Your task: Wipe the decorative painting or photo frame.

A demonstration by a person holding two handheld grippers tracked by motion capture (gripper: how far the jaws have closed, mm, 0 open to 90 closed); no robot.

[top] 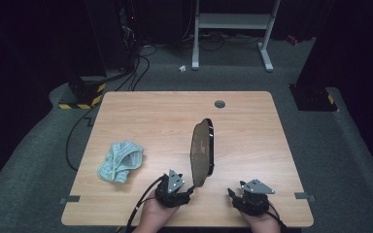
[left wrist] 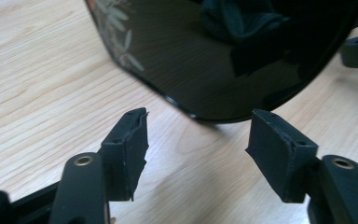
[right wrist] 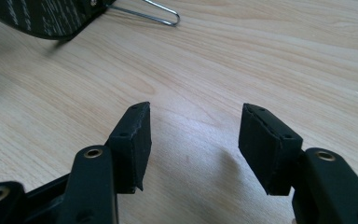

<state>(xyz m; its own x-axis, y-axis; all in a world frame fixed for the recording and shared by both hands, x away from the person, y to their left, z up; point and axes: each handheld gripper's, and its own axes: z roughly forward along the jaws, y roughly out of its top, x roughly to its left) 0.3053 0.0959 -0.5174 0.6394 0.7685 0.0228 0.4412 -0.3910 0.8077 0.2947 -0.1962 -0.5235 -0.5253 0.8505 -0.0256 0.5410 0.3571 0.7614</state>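
We hold both tongs, left [top: 187, 187] and right [top: 231, 193], wide open and empty, flanking the dark oval tray [top: 202, 151] on the worktop [top: 252, 126].

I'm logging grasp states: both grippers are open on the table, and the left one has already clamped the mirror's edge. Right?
Not quite. The left gripper is open, its jaws apart short of the mirror, as the left gripper view shows. The right gripper is open too.

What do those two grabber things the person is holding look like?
Both the left gripper and the right gripper are black, each with a grey three-cornered plate on top and a black cable trailing behind. Their jaws are two black arms with brass-coloured rivets, ending in chunky, rough-edged black pads.
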